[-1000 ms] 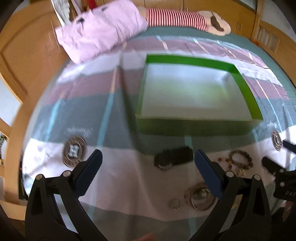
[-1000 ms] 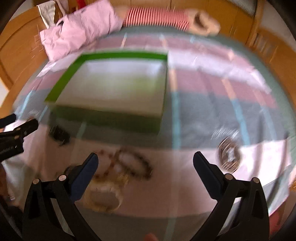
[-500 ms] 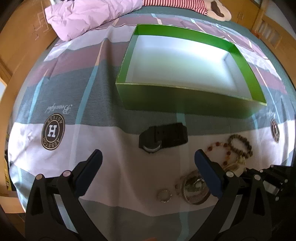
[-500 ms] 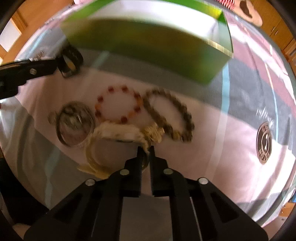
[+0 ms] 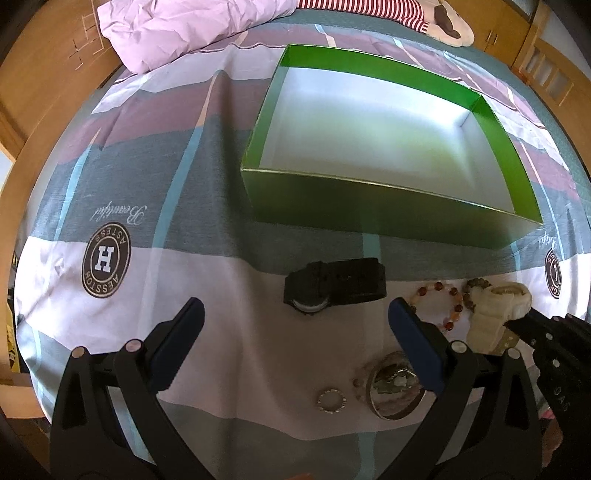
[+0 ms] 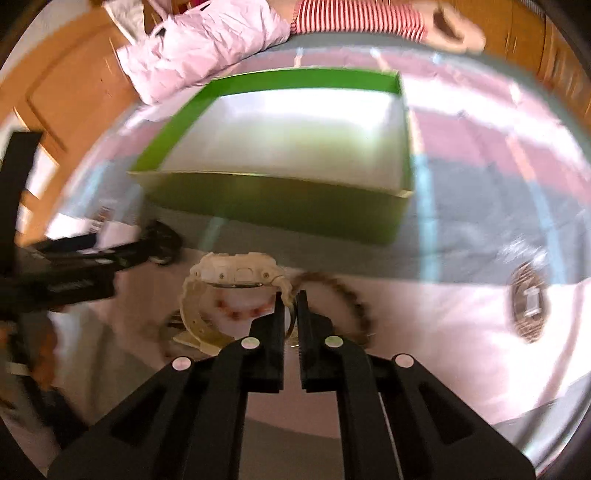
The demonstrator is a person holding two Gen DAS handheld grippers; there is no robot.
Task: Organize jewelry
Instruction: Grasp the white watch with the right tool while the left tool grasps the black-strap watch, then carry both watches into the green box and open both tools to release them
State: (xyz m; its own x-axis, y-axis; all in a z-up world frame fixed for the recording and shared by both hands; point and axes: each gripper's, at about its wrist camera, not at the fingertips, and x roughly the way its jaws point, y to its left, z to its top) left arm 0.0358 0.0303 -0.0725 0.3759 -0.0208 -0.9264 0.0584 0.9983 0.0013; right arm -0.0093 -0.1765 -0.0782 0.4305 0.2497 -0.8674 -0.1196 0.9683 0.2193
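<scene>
An empty green box (image 5: 380,218) with a pale inside stands on the striped bedspread. In front of it lie a black watch (image 5: 334,286), an orange bead bracelet (image 5: 439,306), a brown bead bracelet (image 6: 347,295), a small silver ring (image 5: 331,400) and a round metal pendant (image 5: 395,386). My right gripper (image 6: 291,297) is shut on the strap of a cream watch (image 6: 232,280) and holds it lifted above the bracelets; the same cream watch (image 5: 495,314) shows at the right of the left wrist view. My left gripper (image 5: 293,319) hangs open just short of the black watch.
A pink crumpled garment (image 5: 192,26) and a striped soft toy (image 5: 388,11) lie at the far end of the bed. Wooden cupboards (image 5: 40,74) line the left and far sides. Round printed logos (image 5: 106,254) mark the bedspread.
My right gripper dropped to the cream watch, shut on its strap and lifted it off the bedspread. My left gripper sank closer to the black watch and stayed open.
</scene>
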